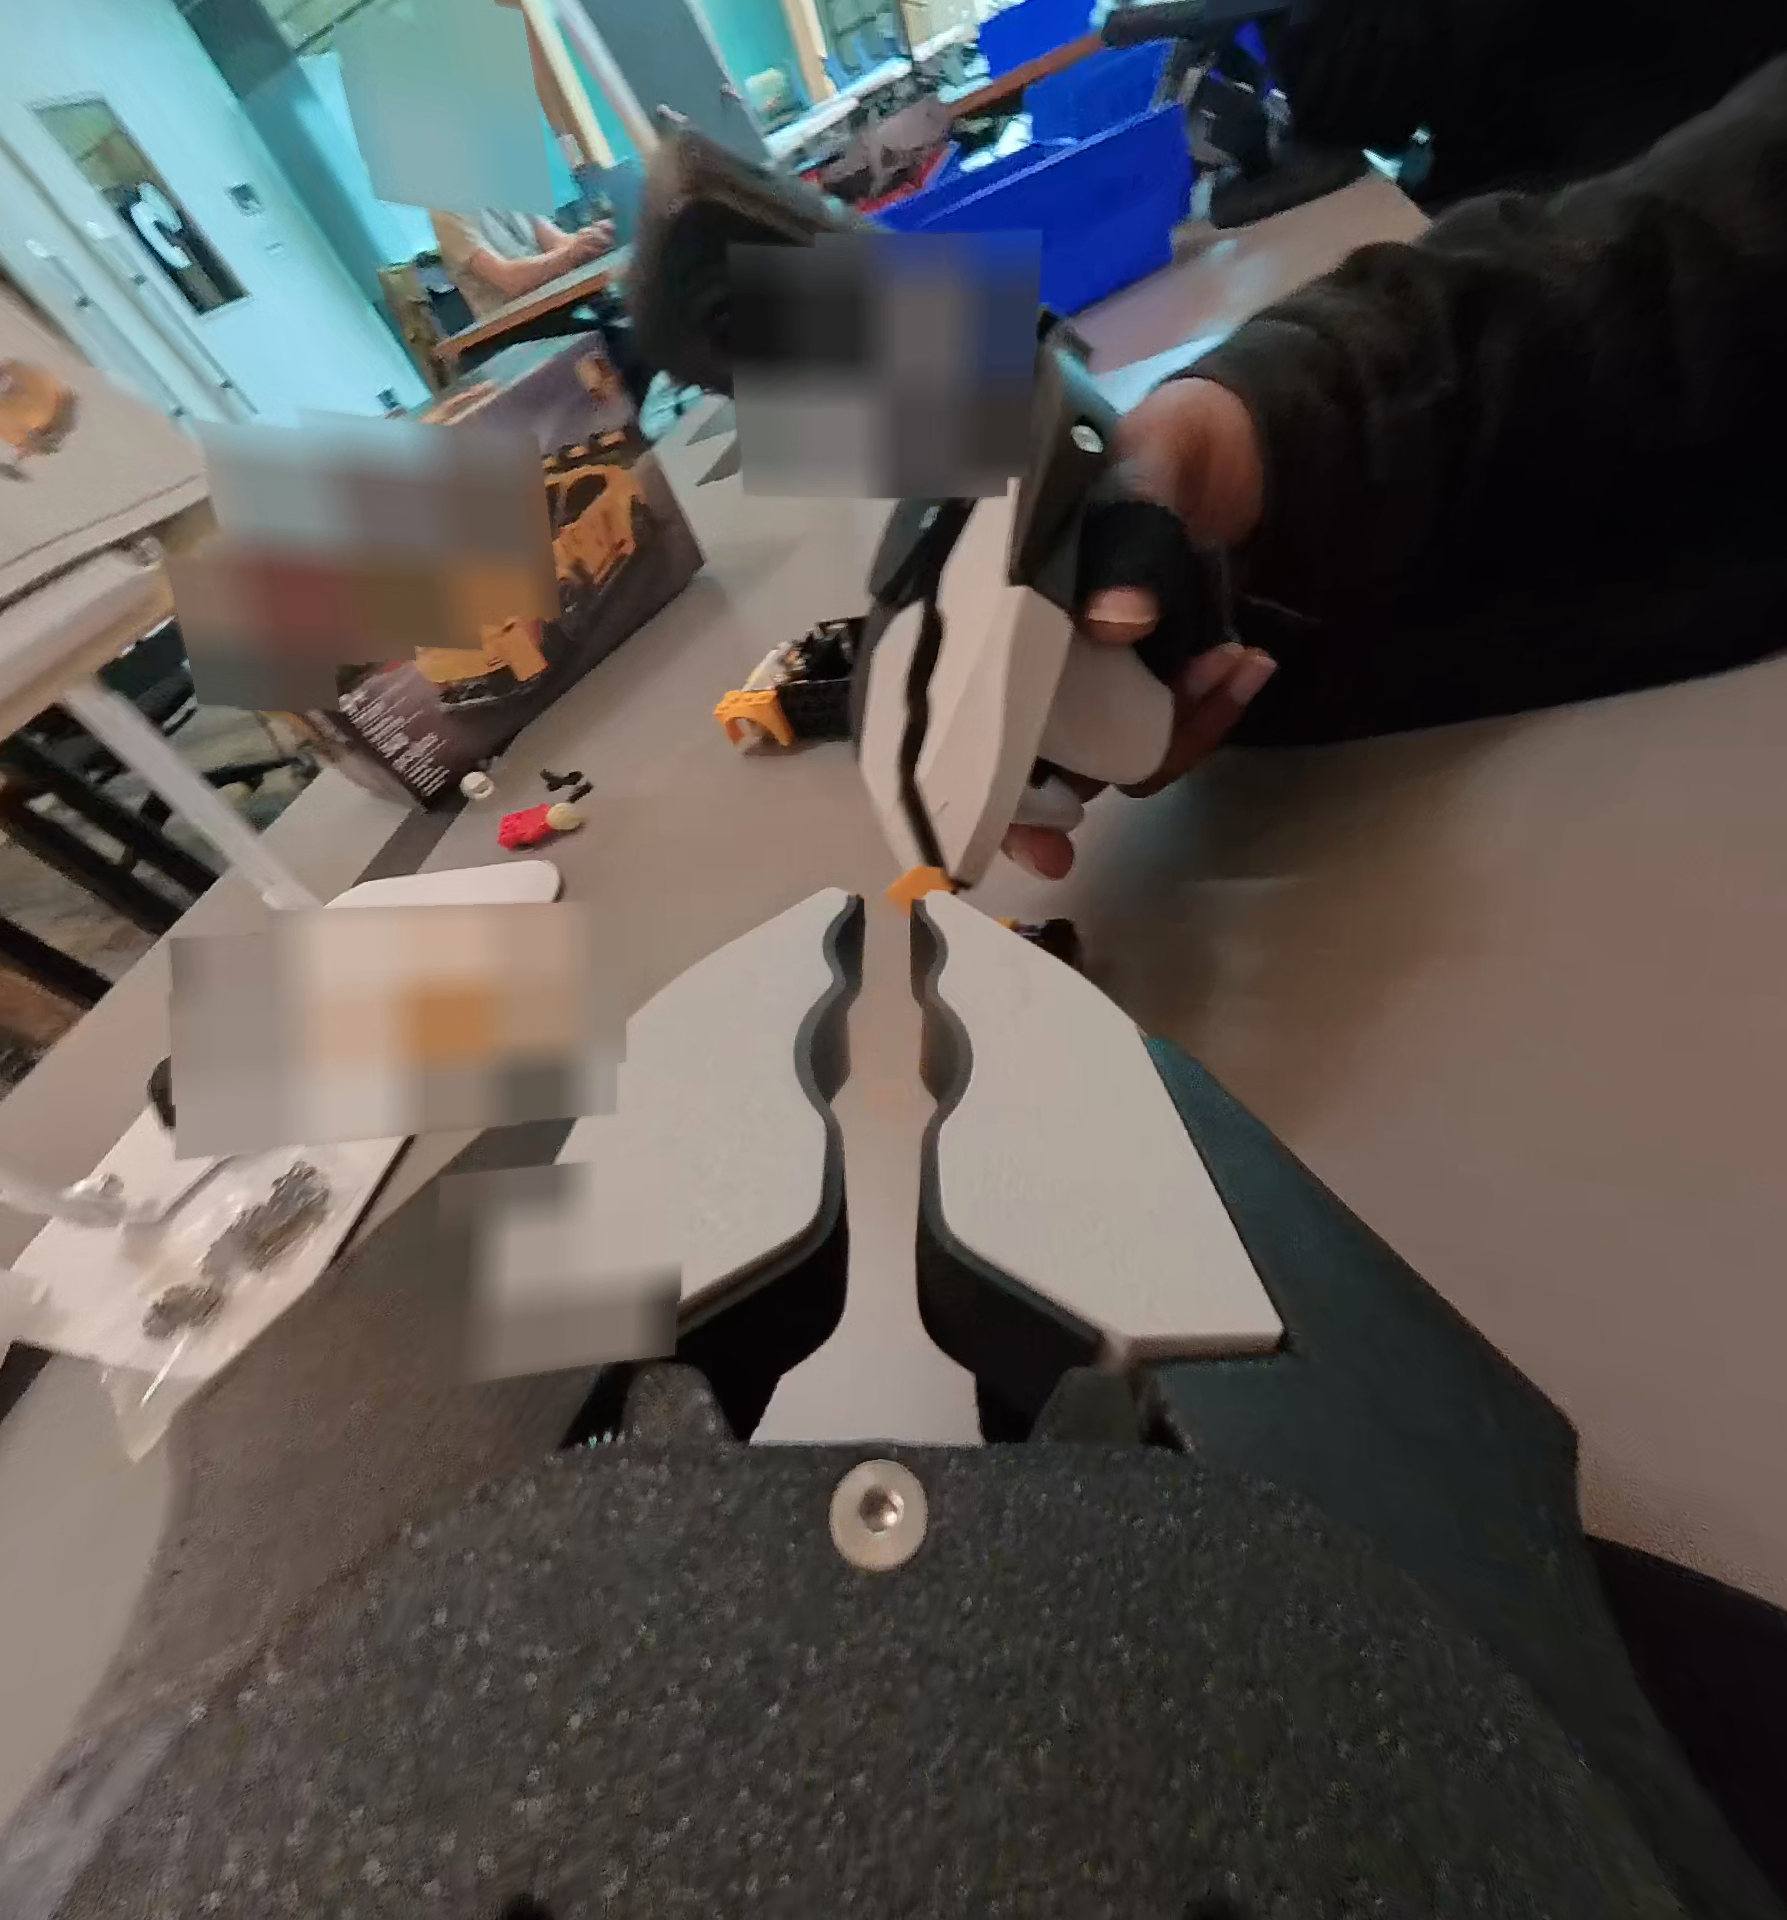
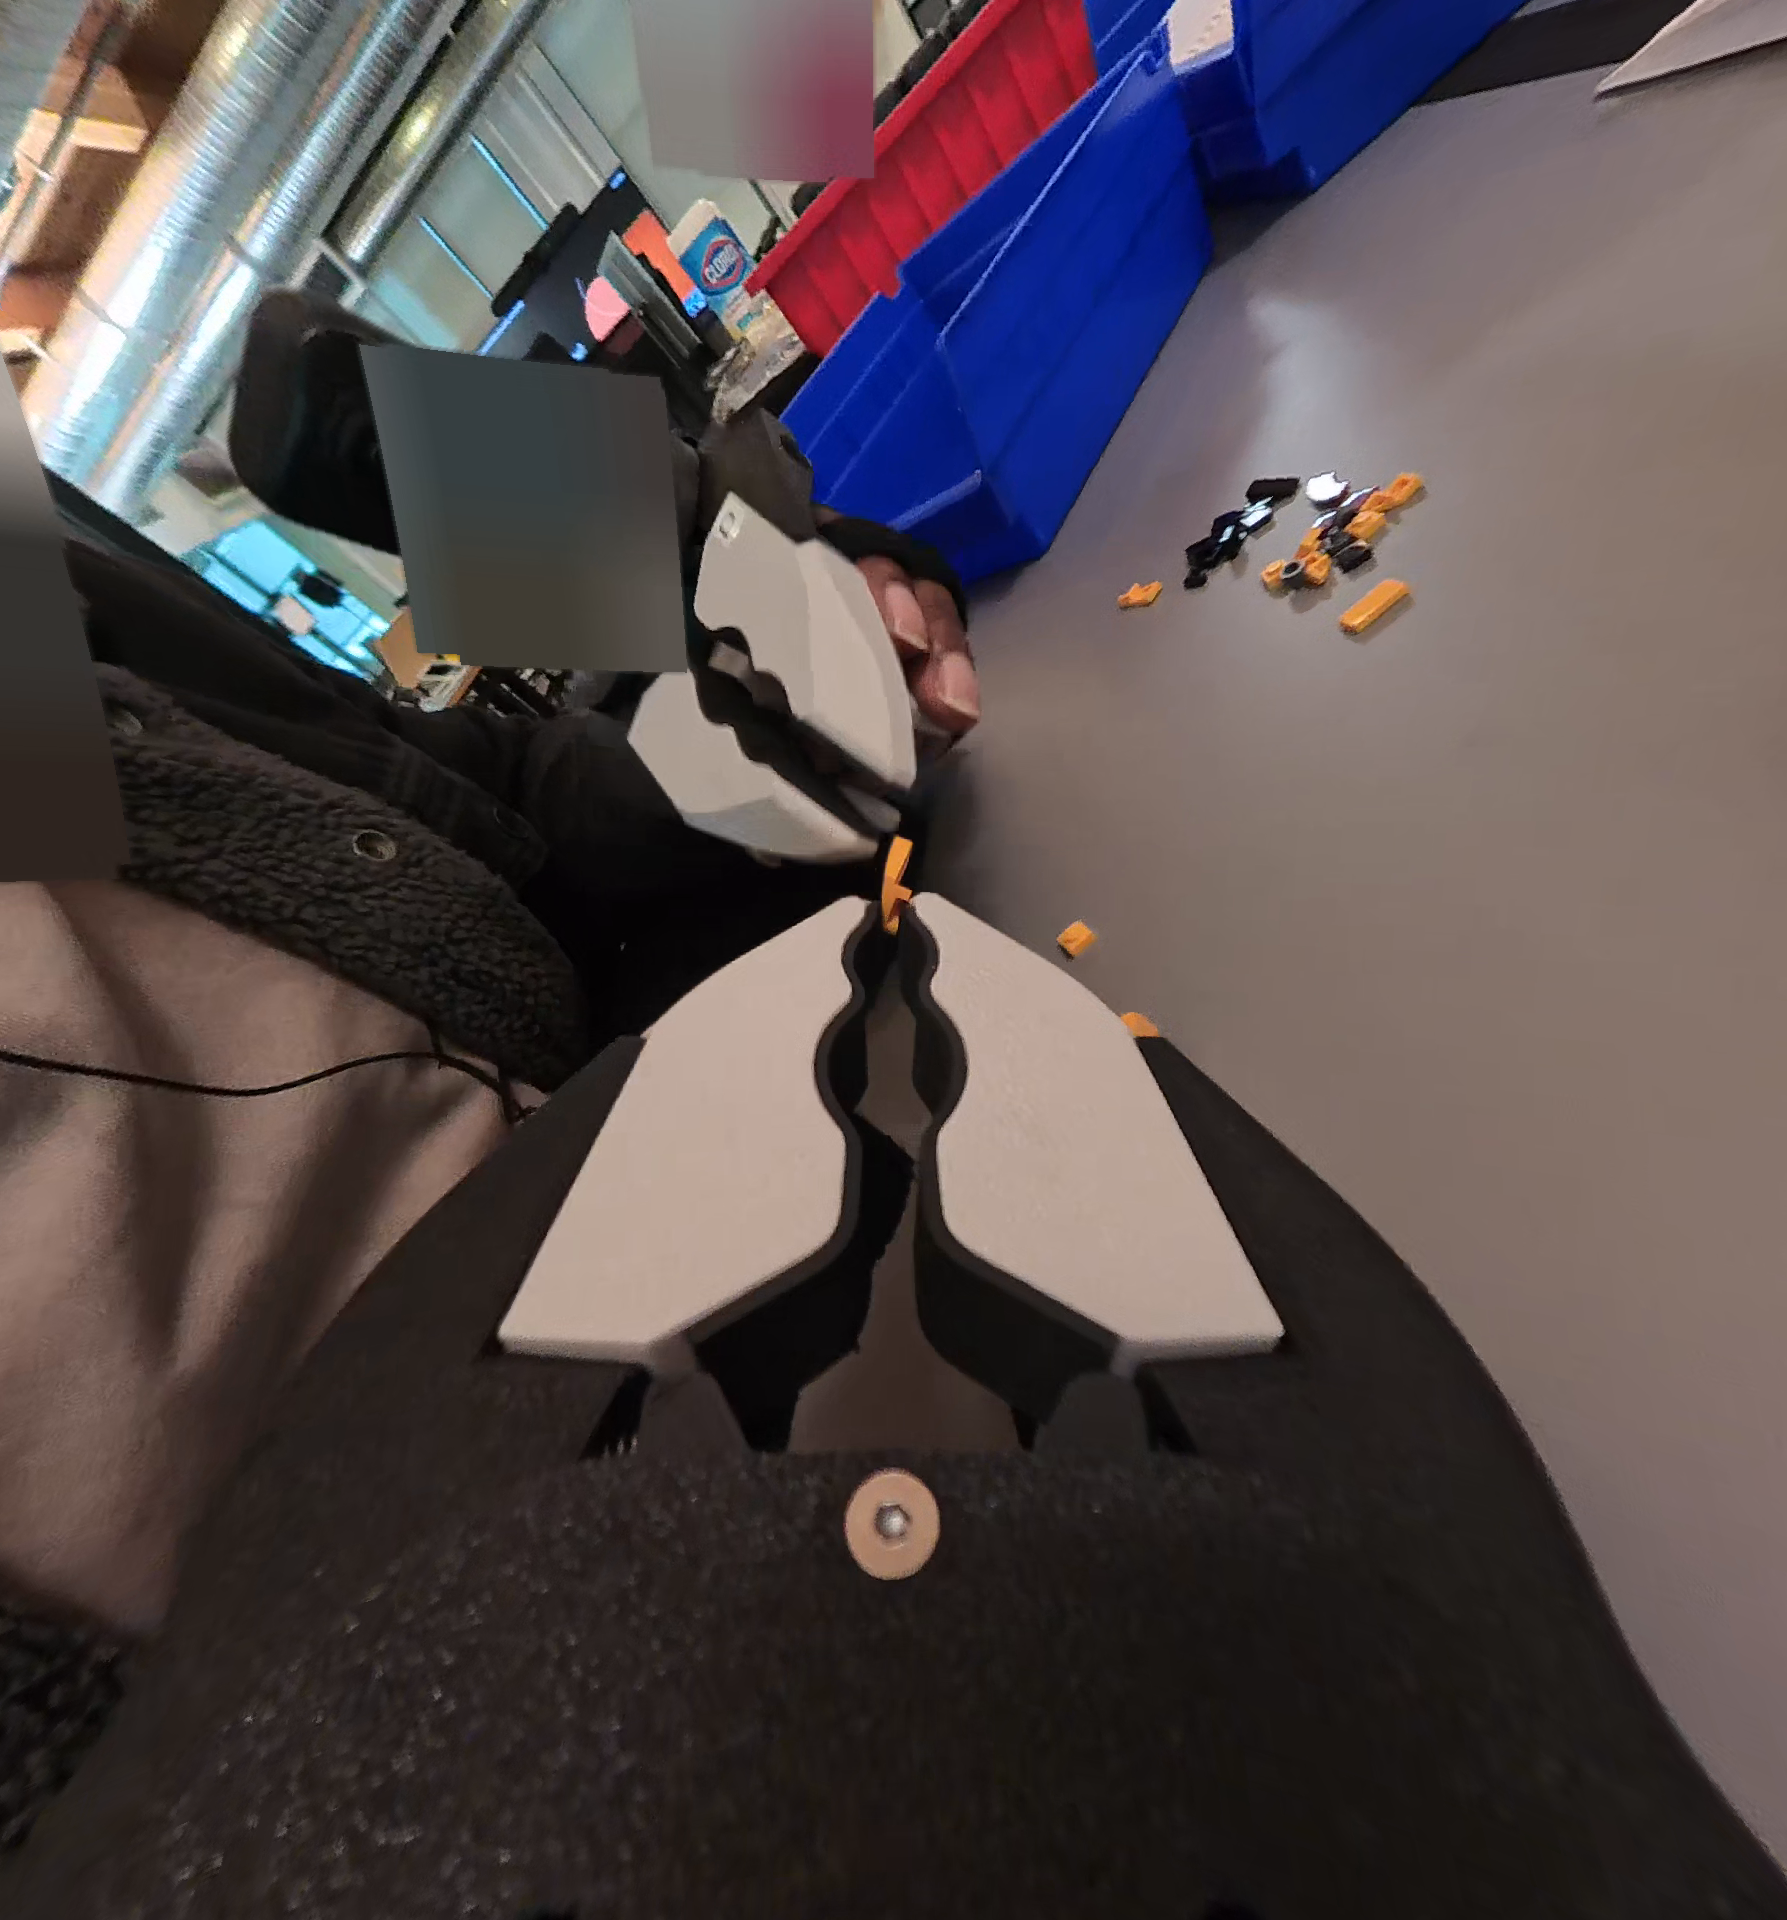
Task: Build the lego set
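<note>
My left gripper [image 1: 887, 906] and my right gripper [image 2: 889, 912] meet tip to tip just above the grey table [image 2: 1491, 935]. Small orange Lego pieces [image 1: 918, 885] sit where the tips meet. In the right wrist view the orange pieces [image 2: 895, 878] look like two parts, one in each gripper's tips. Both grippers are closed down to a narrow gap. The right gripper [image 1: 946, 868] comes in from the upper right in the left wrist view. The left gripper [image 2: 884, 826] comes in from above in the right wrist view. A part-built orange and black car [image 1: 795, 686] stands behind.
The Lego box [image 1: 598, 561] and loose red and black parts [image 1: 530, 826] lie at the left. Bags of black parts [image 1: 245, 1236] lie near left. A pile of orange and black pieces [image 2: 1315, 530] and stray orange pieces [image 2: 1076, 938] lie near blue bins [image 2: 1024, 364]. The tips of both grippers are at nearly the same place.
</note>
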### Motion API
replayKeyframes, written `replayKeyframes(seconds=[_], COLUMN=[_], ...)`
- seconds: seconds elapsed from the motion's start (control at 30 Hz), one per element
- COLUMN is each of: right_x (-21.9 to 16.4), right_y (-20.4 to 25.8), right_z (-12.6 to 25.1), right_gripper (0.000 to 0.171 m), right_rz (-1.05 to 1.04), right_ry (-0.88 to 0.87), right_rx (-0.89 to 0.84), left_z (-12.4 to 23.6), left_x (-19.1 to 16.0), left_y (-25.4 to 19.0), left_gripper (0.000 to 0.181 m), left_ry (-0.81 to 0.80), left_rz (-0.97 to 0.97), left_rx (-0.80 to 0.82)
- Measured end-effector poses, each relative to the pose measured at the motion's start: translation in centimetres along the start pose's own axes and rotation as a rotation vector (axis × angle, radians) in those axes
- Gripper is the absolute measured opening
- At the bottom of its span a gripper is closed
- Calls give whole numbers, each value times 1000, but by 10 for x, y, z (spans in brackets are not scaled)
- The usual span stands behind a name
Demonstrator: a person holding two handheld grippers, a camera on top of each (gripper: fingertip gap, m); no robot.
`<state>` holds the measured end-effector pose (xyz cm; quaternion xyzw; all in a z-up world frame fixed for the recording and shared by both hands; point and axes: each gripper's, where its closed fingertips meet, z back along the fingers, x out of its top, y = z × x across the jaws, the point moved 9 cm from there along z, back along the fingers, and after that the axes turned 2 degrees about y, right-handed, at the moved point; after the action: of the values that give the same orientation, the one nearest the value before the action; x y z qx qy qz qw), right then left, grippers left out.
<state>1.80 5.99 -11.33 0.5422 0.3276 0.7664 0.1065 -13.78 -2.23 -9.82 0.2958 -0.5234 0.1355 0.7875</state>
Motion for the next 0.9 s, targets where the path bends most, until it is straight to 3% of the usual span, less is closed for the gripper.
replayKeyframes(seconds=[0.1,0.27,0.37,0.47,0.77,0.9], right_x=[14,51,58,52,49,57], right_y=[-7,-35,-57,-73,-83,-81], right_z=[-5,-44,-73,-84,-74,-66], right_gripper=[3,3,3,4,10,10], right_rz=[31,56,30,4,2,42], right_ry=[44,204,321,435,608,572], right_rx=[-92,-209,-249,-273,-296,-285], left_z=[14,51,59,58,43,45], left_x=[-8,-56,-81,-85,-90,-91], left_y=[25,78,87,85,75,76], left_gripper=[6,7,10,10,9,9], left_ry=[59,367,446,470,521,528], left_rz=[48,242,344,335,312,315], left_rx=[136,422,443,428,350,361])
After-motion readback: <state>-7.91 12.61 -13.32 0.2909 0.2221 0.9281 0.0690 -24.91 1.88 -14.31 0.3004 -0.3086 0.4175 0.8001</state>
